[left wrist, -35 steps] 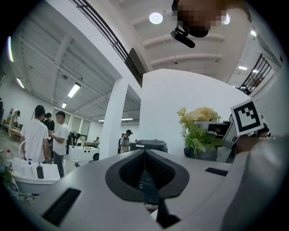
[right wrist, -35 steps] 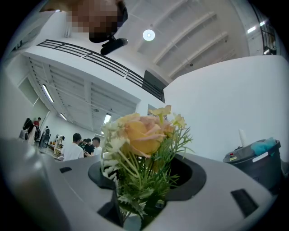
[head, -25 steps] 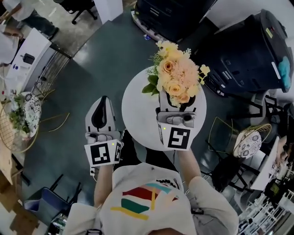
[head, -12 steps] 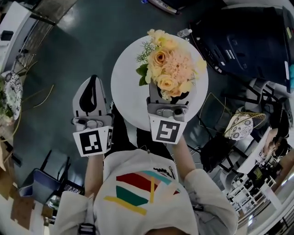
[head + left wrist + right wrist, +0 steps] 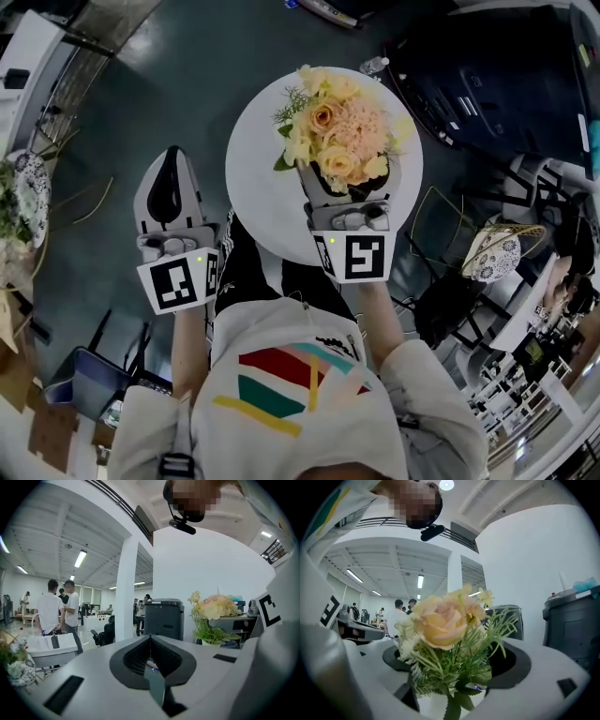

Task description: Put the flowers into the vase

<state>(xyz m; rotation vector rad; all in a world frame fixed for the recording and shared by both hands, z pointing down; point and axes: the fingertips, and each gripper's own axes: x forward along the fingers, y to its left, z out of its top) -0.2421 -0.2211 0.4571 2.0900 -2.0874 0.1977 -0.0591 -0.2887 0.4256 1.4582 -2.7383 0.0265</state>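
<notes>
A bouquet of peach and yellow flowers (image 5: 342,131) stands upright over the round white table (image 5: 258,187). My right gripper (image 5: 347,178) reaches level at its base, one jaw on each side of the stems. The jaws are opening and stand wide, their pads apart from the greenery. In the right gripper view the flowers (image 5: 440,620) rise between the jaws of the right gripper (image 5: 457,667), with a white vase (image 5: 429,705) just under the leaves. My left gripper (image 5: 172,155) hangs left of the table, shut and empty; the left gripper view shows its tip (image 5: 150,637) and the flowers (image 5: 213,609).
Black bins (image 5: 506,84) stand beyond the table at upper right. A gold wire seat with a patterned cushion (image 5: 497,267) is at the right, a blue chair (image 5: 80,384) at lower left. People (image 5: 58,606) and a grey bin (image 5: 163,618) stand across the room.
Both grippers have come down. The right gripper's jaws have spread apart round the bouquet's base; the bouquet stands lower over the table. The left gripper stays shut.
</notes>
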